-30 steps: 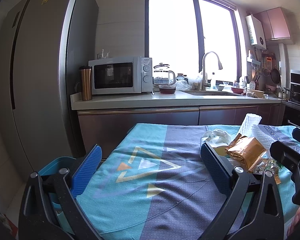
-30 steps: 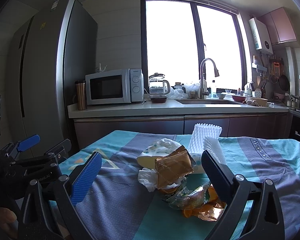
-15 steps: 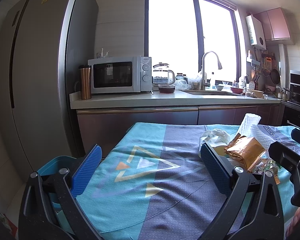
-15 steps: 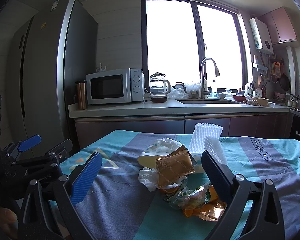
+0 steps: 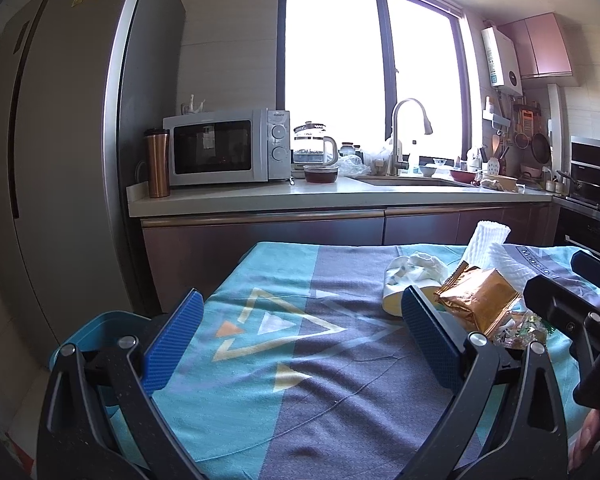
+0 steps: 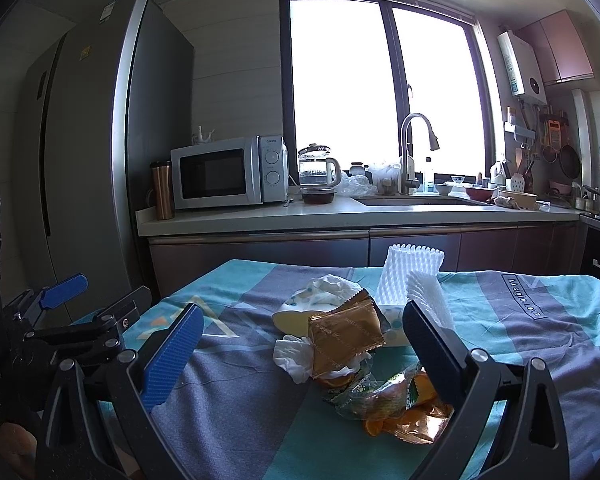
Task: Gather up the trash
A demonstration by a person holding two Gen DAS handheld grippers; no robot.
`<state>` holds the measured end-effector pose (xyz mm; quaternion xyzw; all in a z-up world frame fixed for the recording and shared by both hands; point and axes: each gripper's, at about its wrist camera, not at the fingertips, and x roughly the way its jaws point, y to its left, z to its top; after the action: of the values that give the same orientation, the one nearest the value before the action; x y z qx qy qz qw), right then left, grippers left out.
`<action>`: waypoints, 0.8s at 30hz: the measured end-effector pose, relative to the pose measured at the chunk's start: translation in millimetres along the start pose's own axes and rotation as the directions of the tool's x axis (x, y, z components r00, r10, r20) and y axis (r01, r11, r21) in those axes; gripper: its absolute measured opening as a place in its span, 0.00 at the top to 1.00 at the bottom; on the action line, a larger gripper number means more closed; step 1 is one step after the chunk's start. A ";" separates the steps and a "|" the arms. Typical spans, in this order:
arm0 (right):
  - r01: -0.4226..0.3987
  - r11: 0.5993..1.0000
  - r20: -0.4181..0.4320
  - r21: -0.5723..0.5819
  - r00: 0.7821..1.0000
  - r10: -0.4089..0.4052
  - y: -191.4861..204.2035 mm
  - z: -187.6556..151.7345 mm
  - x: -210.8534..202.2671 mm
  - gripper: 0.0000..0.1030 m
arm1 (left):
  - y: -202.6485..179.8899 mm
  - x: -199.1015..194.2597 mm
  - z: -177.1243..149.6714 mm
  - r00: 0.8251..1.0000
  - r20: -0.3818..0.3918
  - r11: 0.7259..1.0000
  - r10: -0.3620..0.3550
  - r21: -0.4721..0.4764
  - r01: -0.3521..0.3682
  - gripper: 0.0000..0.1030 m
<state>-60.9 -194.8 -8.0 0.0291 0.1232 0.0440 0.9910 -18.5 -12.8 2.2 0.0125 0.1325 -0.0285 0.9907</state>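
Observation:
A trash pile lies on the teal and grey tablecloth (image 6: 236, 412). It holds a gold foil wrapper (image 6: 344, 332), crumpled white tissue (image 6: 292, 360), a crushed paper cup (image 6: 320, 296), white foam netting (image 6: 412, 276), and orange peel in clear wrappers (image 6: 396, 404). My right gripper (image 6: 300, 352) is open, its fingers standing either side of the pile, a little short of it. My left gripper (image 5: 300, 332) is open over bare cloth. From there the gold foil wrapper (image 5: 480, 300) and the paper cup (image 5: 412, 272) lie just beyond its right finger. A blue bin (image 5: 96, 332) sits low at the table's left edge.
A kitchen counter (image 5: 340, 196) runs behind the table with a microwave (image 5: 224, 148), a kettle, a sink and a tap. A tall fridge (image 5: 60, 160) stands at the left. The left gripper's body (image 6: 60, 320) shows at the right wrist view's left edge.
Almost nothing. The left wrist view has drifted a touch to the right. Both grippers remain open and the trash has not moved.

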 end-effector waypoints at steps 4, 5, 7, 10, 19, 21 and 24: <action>0.009 1.000 -0.011 0.011 1.000 -0.009 -8.3 0.6 0.6 0.06 | -6.4 3.7 -1.1 0.999 -0.020 0.999 -0.032 0.005 0.032 0.05; 0.012 1.000 -0.013 0.017 1.000 -0.011 -11.5 0.5 0.5 0.06 | -8.1 5.2 -1.2 0.999 -0.024 0.999 -0.038 0.007 0.038 0.05; 0.026 0.999 -0.022 0.029 0.999 -0.026 -19.3 0.1 1.4 0.06 | -12.0 7.9 -1.9 0.998 -0.037 0.998 -0.057 0.012 0.057 0.05; 0.056 0.997 -0.036 0.049 0.998 -0.055 -33.6 -1.2 2.9 0.06 | -20.8 13.7 -3.3 0.993 -0.063 0.995 -0.097 0.027 0.099 0.05; 0.116 0.984 -0.105 0.131 0.989 -0.103 -82.5 -5.0 16.1 0.08 | -55.8 43.7 -1.9 0.947 -0.174 0.958 -0.271 0.044 0.282 0.05; 0.113 0.983 -0.121 0.146 0.988 -0.095 -90.6 -5.9 19.8 0.12 | -64.7 53.3 -2.2 0.931 -0.202 0.947 -0.304 0.045 0.319 0.05; 0.093 0.979 -0.148 0.183 0.987 -0.066 -100.8 -8.6 23.3 0.18 | -76.9 61.5 -3.9 0.913 -0.227 0.932 -0.338 0.052 0.358 0.05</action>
<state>-32.5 -292.4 -28.9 0.1149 0.1975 -0.0058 0.9735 35.1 -92.7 -19.0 0.0375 0.2371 -0.2091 0.9480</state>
